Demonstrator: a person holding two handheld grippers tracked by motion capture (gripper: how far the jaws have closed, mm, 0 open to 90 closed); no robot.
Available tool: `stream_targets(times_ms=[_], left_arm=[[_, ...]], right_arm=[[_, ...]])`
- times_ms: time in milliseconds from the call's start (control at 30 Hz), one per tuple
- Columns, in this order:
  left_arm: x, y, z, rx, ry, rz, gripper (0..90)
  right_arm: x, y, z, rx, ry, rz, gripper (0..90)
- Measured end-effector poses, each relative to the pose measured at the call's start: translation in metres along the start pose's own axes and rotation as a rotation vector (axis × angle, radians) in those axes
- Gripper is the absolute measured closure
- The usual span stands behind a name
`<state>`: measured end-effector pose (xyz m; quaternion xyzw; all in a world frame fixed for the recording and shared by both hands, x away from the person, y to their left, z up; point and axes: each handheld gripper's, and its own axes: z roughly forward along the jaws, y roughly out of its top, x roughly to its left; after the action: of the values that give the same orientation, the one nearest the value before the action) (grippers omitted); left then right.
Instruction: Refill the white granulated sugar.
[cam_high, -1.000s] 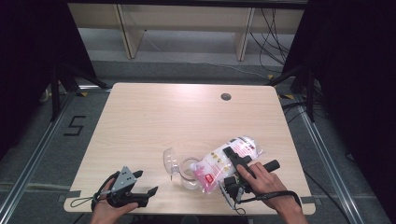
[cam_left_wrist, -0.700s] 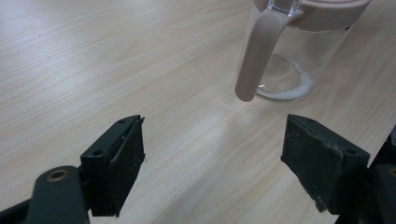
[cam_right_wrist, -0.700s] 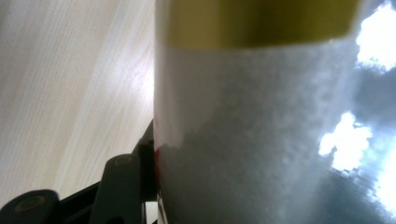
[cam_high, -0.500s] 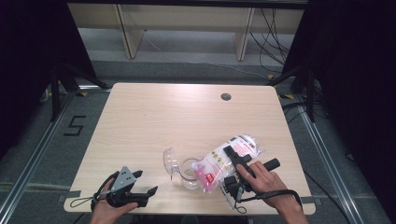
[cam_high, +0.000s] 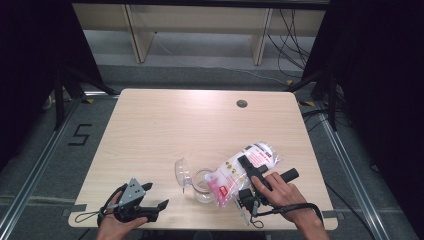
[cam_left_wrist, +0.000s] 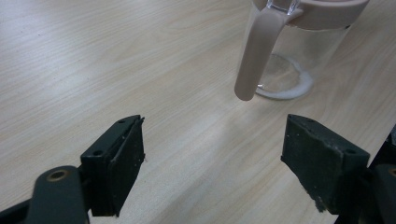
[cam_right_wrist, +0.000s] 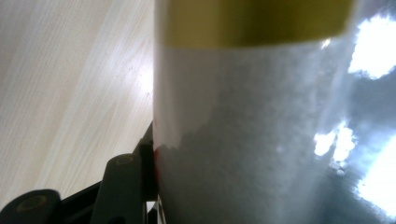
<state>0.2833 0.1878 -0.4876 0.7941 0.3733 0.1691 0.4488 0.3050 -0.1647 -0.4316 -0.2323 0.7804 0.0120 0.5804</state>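
Two items: clear glass jar (cam_high: 202, 184) with pink rim, mid-table; crinkly plastic bag (cam_high: 239, 169) of white grains, tilted over it, unmoved, pinched by my right claw (cam_high: 248, 167). Left claw (cam_high: 156, 197) spread.

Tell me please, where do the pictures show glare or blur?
Right gripper view: the bag sits very close, blurred, with bright glare patches at its right side. Left gripper view: sharp on the jar, soft sheen on the table. High view: evenly lit table, dark surroundings.
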Motion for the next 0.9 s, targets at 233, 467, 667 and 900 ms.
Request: stream_targets(times_ms=[233, 467, 667, 900], left_arm=[[0.0, 0.0002, -0.0001, -0.003, 0.0, 0.001, 20.4], [0.0011, 0.0008, -0.0015, 0.002, 0.001, 0.012, 20.4], [0.0011, 0.0005, -0.0015, 0.001, 0.0, 0.01, 20.4], [0.0026, 0.001, -0.0015, 0.0, 0.001, 0.033, 20.4]], right_arm=[[0.0004, -0.0004, 0.0006, 0.008, 0.007, -0.018, 50.1], [-0.0008, -0.0002, 0.0008, -0.006, -0.006, -0.037, 50.3], [-0.0003, -0.001, -0.0014, 0.005, -0.007, -0.01, 50.5], [-0.0007, -0.0014, -0.0026, 0.003, -0.011, -0.004, 50.7]])
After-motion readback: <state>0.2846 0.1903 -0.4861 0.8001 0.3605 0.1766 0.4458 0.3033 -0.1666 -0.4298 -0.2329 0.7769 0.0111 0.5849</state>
